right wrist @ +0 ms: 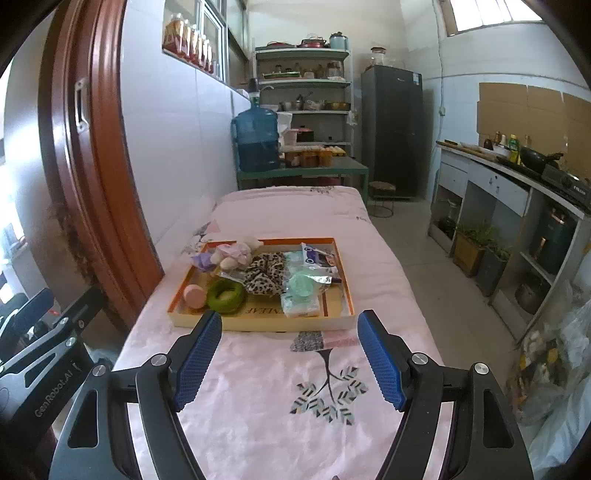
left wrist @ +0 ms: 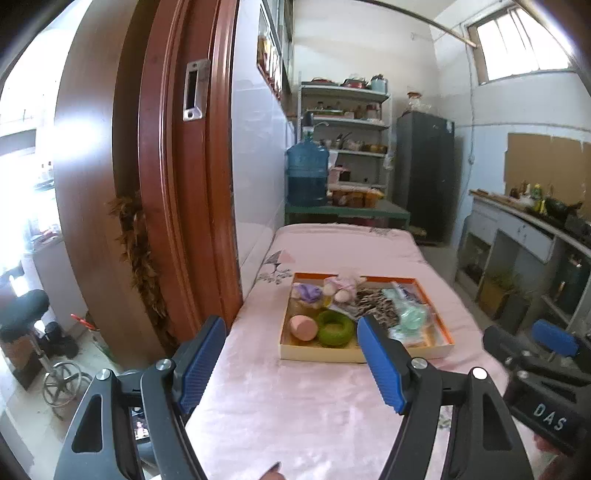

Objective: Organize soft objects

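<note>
left gripper fingers spread wide, holding nothing | right gripper fingers spread wide, holding nothing | both above the pink-covered surface | tray at 12 o'clock, just beyond the fingertips | inside: green ring, pink sponge, leopard scrunchie, packets

White walls, a high window letting in daylight, a wooden door frame, green shelves, a dark fridge, and a grey concrete floor.
</note>
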Available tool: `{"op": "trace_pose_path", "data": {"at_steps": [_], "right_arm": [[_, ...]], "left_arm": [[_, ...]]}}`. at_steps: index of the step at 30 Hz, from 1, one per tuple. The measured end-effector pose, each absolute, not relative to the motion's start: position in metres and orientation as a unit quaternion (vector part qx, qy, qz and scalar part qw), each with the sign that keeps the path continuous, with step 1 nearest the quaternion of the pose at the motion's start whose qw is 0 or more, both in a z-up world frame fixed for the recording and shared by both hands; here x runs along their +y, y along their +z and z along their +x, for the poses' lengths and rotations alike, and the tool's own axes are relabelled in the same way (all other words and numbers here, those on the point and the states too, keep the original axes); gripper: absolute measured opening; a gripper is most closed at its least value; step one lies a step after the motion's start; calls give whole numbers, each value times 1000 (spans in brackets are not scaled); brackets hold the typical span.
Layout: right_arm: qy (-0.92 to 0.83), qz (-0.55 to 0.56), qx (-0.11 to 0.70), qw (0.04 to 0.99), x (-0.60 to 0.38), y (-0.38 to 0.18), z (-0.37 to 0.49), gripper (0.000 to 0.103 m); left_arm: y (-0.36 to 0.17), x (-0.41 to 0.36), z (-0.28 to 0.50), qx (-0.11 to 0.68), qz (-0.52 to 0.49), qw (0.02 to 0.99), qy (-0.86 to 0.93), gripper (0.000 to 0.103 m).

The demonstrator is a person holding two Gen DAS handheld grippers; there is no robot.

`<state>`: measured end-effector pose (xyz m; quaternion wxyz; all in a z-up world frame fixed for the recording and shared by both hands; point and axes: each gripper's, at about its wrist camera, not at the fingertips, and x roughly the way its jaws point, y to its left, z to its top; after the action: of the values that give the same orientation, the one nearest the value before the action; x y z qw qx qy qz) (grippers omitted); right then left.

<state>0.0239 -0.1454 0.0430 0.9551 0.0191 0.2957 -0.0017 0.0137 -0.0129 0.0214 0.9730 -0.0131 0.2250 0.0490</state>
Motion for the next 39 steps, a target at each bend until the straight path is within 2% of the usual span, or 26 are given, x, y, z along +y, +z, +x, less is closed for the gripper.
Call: {"op": "trace_pose_path", "data": {"at_steps": [11,39], "right_arm": [[-29,20,293,955,-144,44,-20,77],[-25,18,290,957,-138,47,-38,77]], "left_arm": [[30,-14,-21,235,-28,972,0,73],[16,-19,-34,266,-19,964,3,73]]}}
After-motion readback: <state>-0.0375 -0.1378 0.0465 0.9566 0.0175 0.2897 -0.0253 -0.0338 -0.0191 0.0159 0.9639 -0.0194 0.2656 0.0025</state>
